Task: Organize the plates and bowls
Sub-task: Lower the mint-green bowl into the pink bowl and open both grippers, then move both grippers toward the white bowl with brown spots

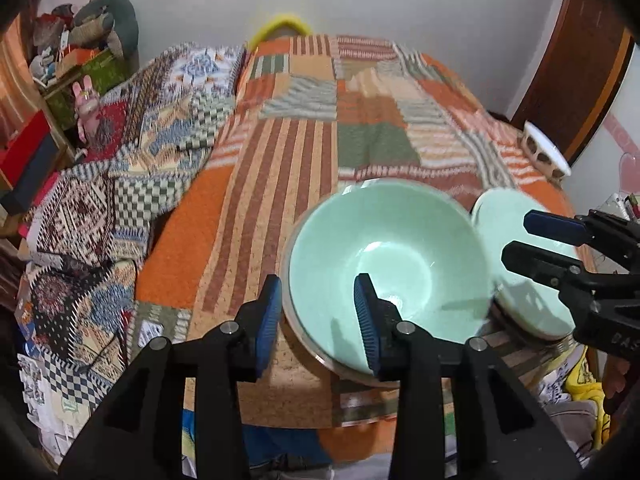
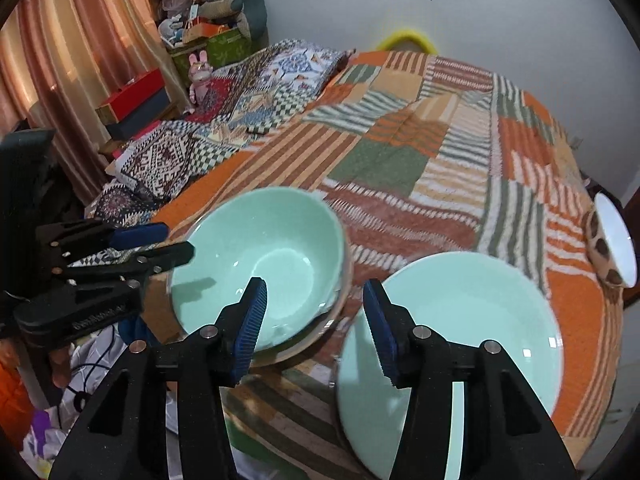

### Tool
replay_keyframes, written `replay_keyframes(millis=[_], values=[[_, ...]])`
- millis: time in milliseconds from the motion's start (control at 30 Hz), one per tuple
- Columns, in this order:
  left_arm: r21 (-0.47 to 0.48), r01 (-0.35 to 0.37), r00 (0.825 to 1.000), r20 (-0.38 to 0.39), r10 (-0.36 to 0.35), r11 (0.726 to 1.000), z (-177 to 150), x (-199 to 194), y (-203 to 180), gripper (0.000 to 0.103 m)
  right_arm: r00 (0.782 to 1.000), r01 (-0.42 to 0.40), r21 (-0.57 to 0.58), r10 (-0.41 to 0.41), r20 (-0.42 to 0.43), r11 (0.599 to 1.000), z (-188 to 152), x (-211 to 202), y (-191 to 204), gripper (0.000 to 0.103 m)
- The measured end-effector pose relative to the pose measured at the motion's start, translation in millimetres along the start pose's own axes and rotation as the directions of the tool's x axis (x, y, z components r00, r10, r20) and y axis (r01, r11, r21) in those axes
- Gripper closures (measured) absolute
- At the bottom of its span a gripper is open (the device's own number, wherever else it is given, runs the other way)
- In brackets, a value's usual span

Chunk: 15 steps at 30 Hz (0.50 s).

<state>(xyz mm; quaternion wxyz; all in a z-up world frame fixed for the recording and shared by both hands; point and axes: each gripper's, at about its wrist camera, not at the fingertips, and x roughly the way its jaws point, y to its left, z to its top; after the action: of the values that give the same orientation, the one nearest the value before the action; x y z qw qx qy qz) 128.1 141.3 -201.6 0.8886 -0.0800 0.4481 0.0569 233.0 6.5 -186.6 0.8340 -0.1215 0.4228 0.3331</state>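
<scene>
Bowls and plates in mint green lie at the near edge of the patchwork blanket [image 2: 404,168], and I take this blanket as the landmark for all places.

At the left, off the blanket, you see a patterned quilt [image 1: 132,152] that touches the blanket's left side. Your left gripper [image 1: 316,316] is at the blanket's near edge with its jaws wide apart. One blue pad [image 1: 269,320] is outside the rim of the green bowl [image 1: 394,256] and the other is over the inside of the bowl. Whether a pad touches the rim, I cannot tell. The bowl is a little blurred and sits over a second dish, of which only the pale rim [image 2: 316,344] shows below it.

Just beside the bowl, to the right on the blanket, is the green plate [image 2: 480,320]. Your right gripper [image 2: 314,326] is also open, and it holds nothing. Its left pad stands over the bowl's near rim, its right pad over the plate's left edge.

At the far right edge of the blanket, well apart from the plate, a white bowl with brown spots [image 2: 612,248] lies tilted on its side.
</scene>
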Motion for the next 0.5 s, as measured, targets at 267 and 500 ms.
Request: replay_keyframes(millis=[267,500], values=[[0.064,0.040,0.987,0.154,-0.049,0.997,38.9,-58.6,-36.6,0.063,0.987,0.060,0.064,-0.069,0.148,0.996,8.5,-61.2,-44.6,0.056],[0.182,0.088,0.951,0.278,-0.137,0.979,82.7,-100.8,-103.9,0.055,0.932,0.154,0.139,-0.191,0.309,0.978,1.9,-135.0,-96.6,0.041]])
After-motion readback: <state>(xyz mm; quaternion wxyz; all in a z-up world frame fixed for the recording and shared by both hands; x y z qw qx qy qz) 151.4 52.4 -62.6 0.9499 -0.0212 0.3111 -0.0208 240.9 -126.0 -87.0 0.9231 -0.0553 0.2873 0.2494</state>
